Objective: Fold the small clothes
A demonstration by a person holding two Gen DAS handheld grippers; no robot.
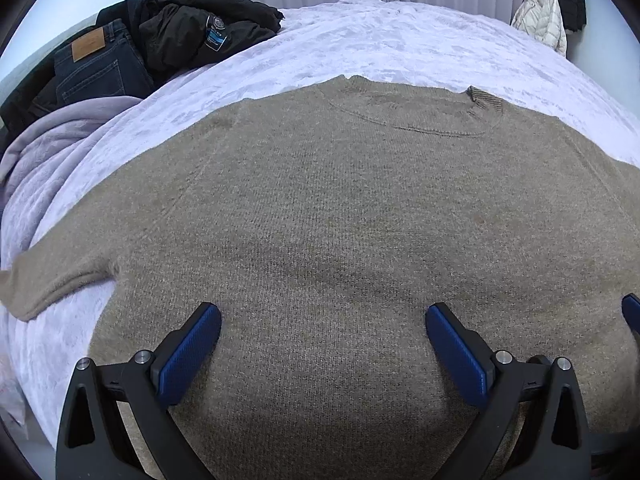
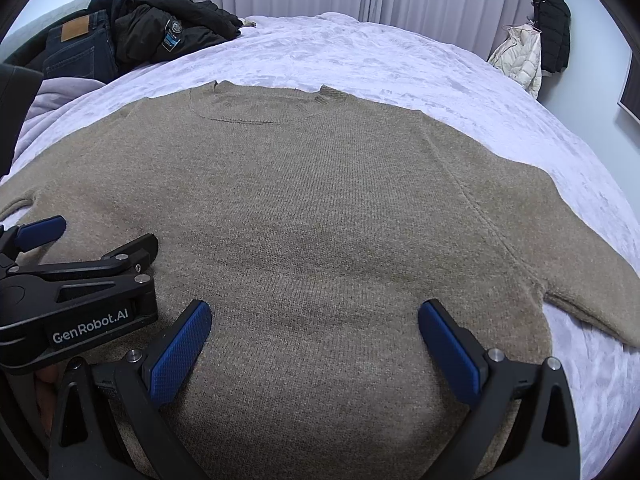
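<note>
We're right at the start of the fold here: the sweater (image 1: 340,220) lies spread flat on the bed (image 1: 400,40), neck away from us, hem nearest us, and nothing is folded over yet as far as we can judge. Our left hand-held gripper (image 1: 323,336) hovers low over the hem end of the body, jaws wide apart, nothing between the blue pads. Our right hand-held gripper (image 2: 315,330) sits just beside it, over the same stretch of knit, jaws equally wide, holding nothing. From the right wrist view we see the left one off to our left, close to the cloth; whether either is touching the fabric we can't tell. The sweater is a tan, fuzzy knit with a ribbed round collar, one corner of it turned up. The body looks smooth, with only faint soft ripples across the middle. The left sleeve (image 1: 52,276) stretches out toward the bed's left edge, and the right sleeve (image 2: 592,300) angles out to the right, both lying flat on the pale bedspread. The next move, we reckon, calls for a pinch on a sleeve or a side edge, so each gripper has to shift outward from the middle and close on a fold of knit. Thick, limp cloth like this will likely sag and drag, so a grip through both layers looks wise. Jeans (image 1: 96,64) and a dark jacket (image 1: 192,28) sit heaped at the far left, well clear.
</note>
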